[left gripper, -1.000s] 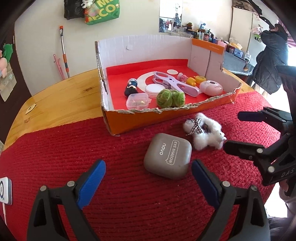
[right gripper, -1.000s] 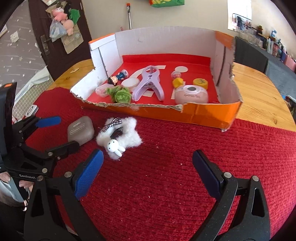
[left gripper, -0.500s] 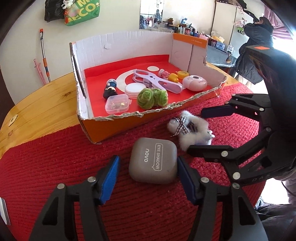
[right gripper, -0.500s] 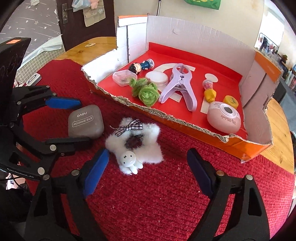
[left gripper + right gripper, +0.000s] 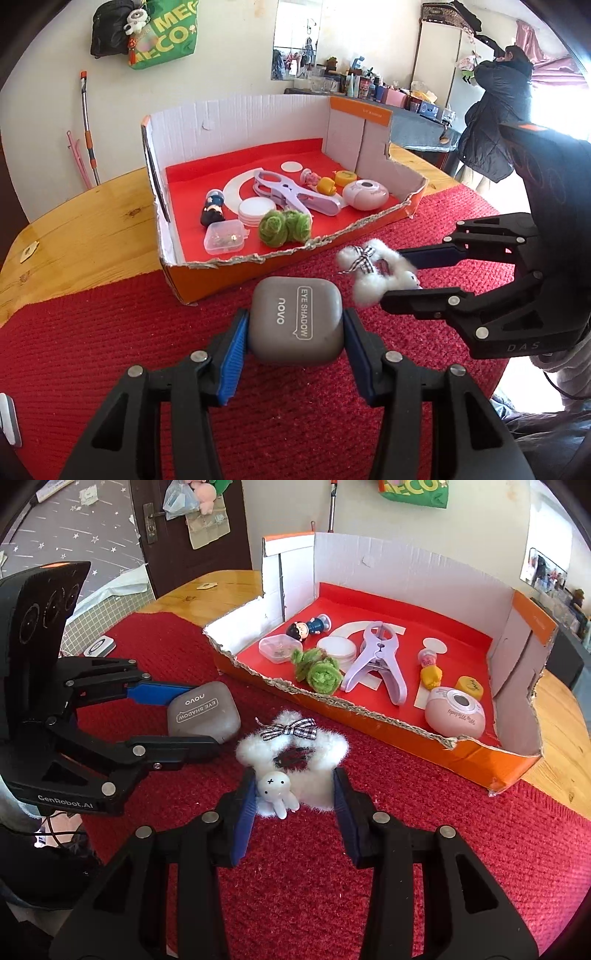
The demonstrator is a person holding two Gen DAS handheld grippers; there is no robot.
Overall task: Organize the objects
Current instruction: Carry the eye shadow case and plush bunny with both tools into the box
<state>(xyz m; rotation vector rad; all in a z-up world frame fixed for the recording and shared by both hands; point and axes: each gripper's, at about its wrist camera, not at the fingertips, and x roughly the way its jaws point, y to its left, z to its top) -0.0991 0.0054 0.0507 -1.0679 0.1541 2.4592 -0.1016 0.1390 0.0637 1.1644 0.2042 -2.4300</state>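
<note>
My left gripper [image 5: 294, 328] is shut on a grey eye shadow case [image 5: 295, 325], its blue pads against both sides, on the red mat. The case also shows in the right wrist view [image 5: 203, 714]. My right gripper [image 5: 294, 786] is shut on a white fluffy hair clip [image 5: 291, 753] with a checked bow and a small rabbit figure, its pads touching both sides. The clip also shows in the left wrist view [image 5: 373, 271], between the right gripper's fingers [image 5: 417, 295]. Both objects lie just in front of the open cardboard box [image 5: 229, 280].
The orange box [image 5: 402, 749] with red lining holds a purple clamp [image 5: 376, 661], green yarn [image 5: 319, 670], a pink round case [image 5: 454, 716], a clear small box [image 5: 277, 648], a doll and small toys. A white device [image 5: 99, 646] lies on the mat's left.
Both grippers moved forward and closed: the left one onto the eye shadow case, the right one onto the fluffy hair clip. One second ago both were wide open and further back.
</note>
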